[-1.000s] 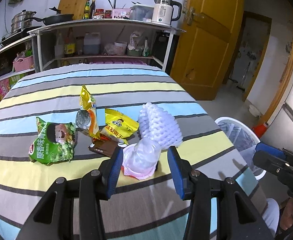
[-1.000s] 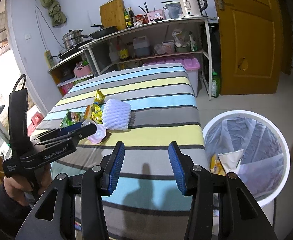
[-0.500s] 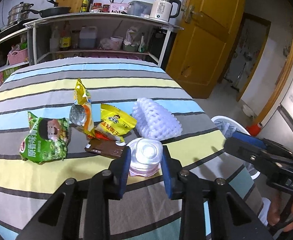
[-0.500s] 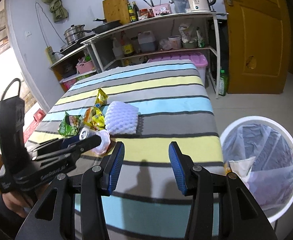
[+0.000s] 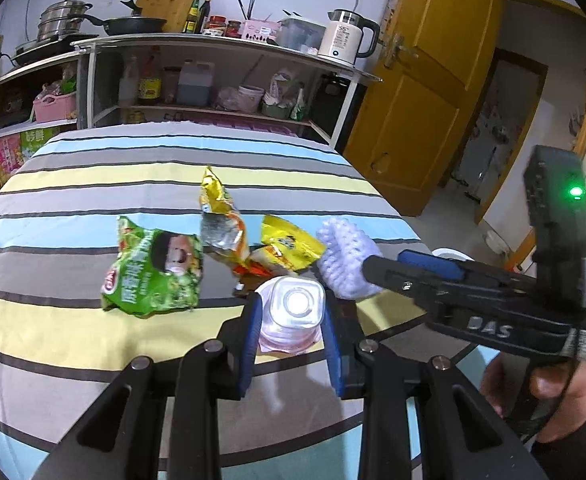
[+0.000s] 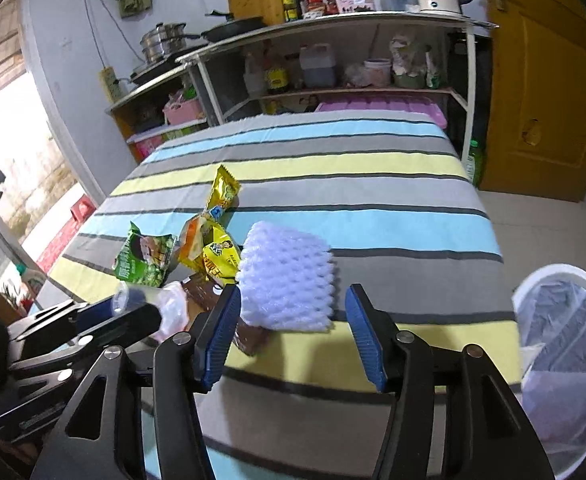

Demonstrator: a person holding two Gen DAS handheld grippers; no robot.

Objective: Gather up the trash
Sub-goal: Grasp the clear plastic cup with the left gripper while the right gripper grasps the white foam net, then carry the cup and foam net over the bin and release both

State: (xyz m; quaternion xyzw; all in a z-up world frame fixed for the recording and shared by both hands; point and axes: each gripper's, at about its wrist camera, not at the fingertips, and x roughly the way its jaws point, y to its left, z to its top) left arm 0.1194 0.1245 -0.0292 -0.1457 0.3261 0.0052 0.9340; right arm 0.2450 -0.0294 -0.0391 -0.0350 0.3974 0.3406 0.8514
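My left gripper (image 5: 289,334) clamped on the clear plastic bottle (image 5: 291,318), my right gripper (image 6: 291,334) spread around the foam net (image 6: 287,280), the bin (image 6: 565,344) off the table's right edge plain only from my right wrist.

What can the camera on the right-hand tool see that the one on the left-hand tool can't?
Only the right wrist view shows the lined trash bin and the open right tool around the foam net. Only the left wrist view shows the plastic bottle end-on in the shut left tool. Both show the green snack bag on the striped table.
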